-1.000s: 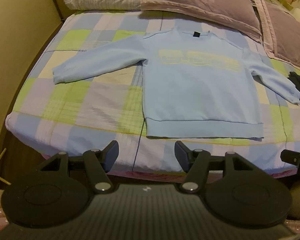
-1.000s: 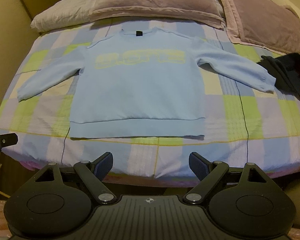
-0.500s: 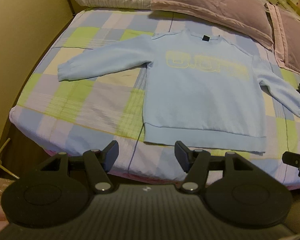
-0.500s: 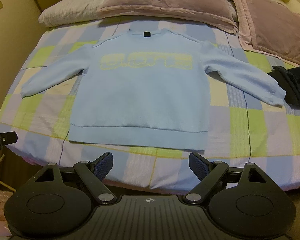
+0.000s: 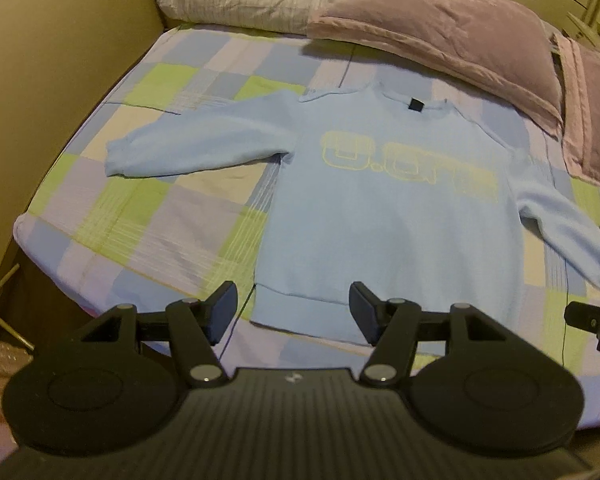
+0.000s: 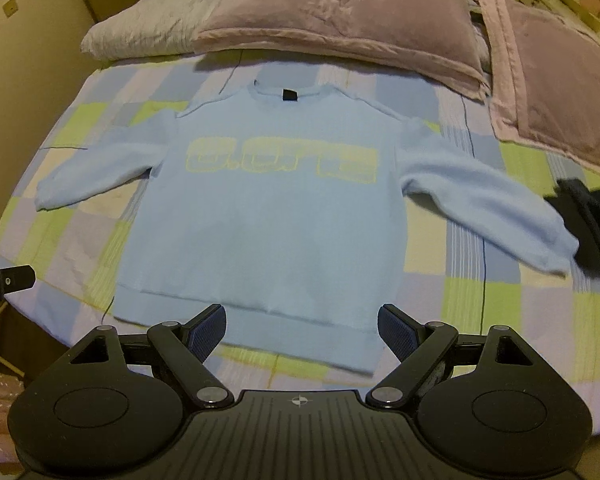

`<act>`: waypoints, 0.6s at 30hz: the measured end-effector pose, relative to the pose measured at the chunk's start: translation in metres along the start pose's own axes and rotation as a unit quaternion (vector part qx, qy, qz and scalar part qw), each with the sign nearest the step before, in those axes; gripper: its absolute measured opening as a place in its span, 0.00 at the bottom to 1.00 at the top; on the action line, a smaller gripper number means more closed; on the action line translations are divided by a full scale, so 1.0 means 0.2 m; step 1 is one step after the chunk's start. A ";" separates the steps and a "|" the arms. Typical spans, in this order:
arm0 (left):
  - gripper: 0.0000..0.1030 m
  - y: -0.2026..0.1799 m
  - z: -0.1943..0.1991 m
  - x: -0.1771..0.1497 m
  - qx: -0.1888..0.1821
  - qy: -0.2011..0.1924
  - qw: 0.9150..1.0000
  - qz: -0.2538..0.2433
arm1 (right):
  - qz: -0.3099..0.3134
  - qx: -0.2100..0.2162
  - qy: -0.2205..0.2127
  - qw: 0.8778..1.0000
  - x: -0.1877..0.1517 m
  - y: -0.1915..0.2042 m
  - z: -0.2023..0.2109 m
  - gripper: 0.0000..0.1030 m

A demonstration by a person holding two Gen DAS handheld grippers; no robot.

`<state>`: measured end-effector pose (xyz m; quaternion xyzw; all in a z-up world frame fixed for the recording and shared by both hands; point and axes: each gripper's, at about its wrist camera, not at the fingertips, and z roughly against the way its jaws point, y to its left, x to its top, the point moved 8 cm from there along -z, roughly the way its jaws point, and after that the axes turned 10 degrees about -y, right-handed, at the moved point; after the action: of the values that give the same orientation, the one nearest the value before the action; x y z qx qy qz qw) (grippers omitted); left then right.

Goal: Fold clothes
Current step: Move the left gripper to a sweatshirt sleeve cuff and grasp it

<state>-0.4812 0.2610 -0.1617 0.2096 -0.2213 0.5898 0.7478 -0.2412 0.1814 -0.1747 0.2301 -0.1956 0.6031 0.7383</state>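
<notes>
Plainly, the pale blue sweatshirt (image 6: 268, 216) is lying flat and face up on the checked bedspread (image 6: 500, 292) of the bed, collar toward the mauve pillows (image 6: 340, 12), both sleeves stretched out to the sides and the ribbed hem (image 6: 260, 332) lying nearest the foot edge; nothing of it is folded over at this moment. The left hand-held gripper (image 5: 292, 312) is hovering above the hem's left corner with its jaws standing wide and holding nothing, and the right hand-held gripper (image 6: 300, 330) is hanging over the middle of the hem, likewise wide and empty. Judging by the thick, matte knit, the garment is looking soft and limp, light enough to lift with a pinch yet likely to sag and drag between two grip points, and the bedspread beneath may be ruckling if the cloth is pulled across it. Good places to take hold seem to be the ribbed hem corners, the cuffs (image 5: 118, 160) or the shoulder seams, where the fabric is doubled and the pads should be biting without slipping. A dark garment (image 6: 592, 224) is lying just beside the sweatshirt's right cuff, possibly touching it, though the blur there is making that hard to say.
</notes>
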 end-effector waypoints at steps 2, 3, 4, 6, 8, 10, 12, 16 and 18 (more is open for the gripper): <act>0.57 -0.02 -0.02 0.01 0.007 0.003 1.000 0.009 | 0.010 0.008 0.003 1.000 0.03 -0.01 -0.04 0.83; 0.57 -0.02 -0.04 0.00 0.012 0.009 1.000 0.014 | 0.016 0.012 0.006 1.000 0.04 -0.02 -0.06 0.83; 0.57 -0.02 -0.06 -0.01 0.015 0.015 1.000 0.018 | 0.021 0.017 0.011 1.000 0.04 -0.02 -0.09 0.83; 0.57 -0.02 -0.09 -0.04 0.023 0.026 0.999 0.028 | 0.031 0.025 0.022 0.999 0.03 -0.03 -0.13 0.83; 0.57 -0.01 -0.11 -0.06 0.028 0.036 0.998 0.036 | 0.034 0.033 0.033 0.998 0.02 -0.04 -0.17 0.83; 0.57 0.01 -0.14 -0.06 0.026 0.041 0.998 0.046 | 0.023 0.048 0.035 0.998 0.01 -0.05 -0.20 0.83; 0.57 0.03 -0.17 -0.06 0.025 0.046 0.997 0.056 | 0.002 0.065 0.031 0.997 0.02 -0.07 -0.22 0.83; 0.57 0.14 -0.27 -0.02 0.021 0.052 0.994 0.093 | -0.044 0.088 -0.002 0.995 0.10 -0.12 -0.24 0.83; 0.57 0.22 -0.34 0.01 0.021 0.054 0.992 0.116 | -0.070 0.088 -0.018 0.993 0.14 -0.16 -0.26 0.83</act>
<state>-0.5184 0.3106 -0.2140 0.1661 -0.1914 0.6873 0.6807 -0.2041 0.2285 -0.2044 0.3185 -0.1380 0.5604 0.7520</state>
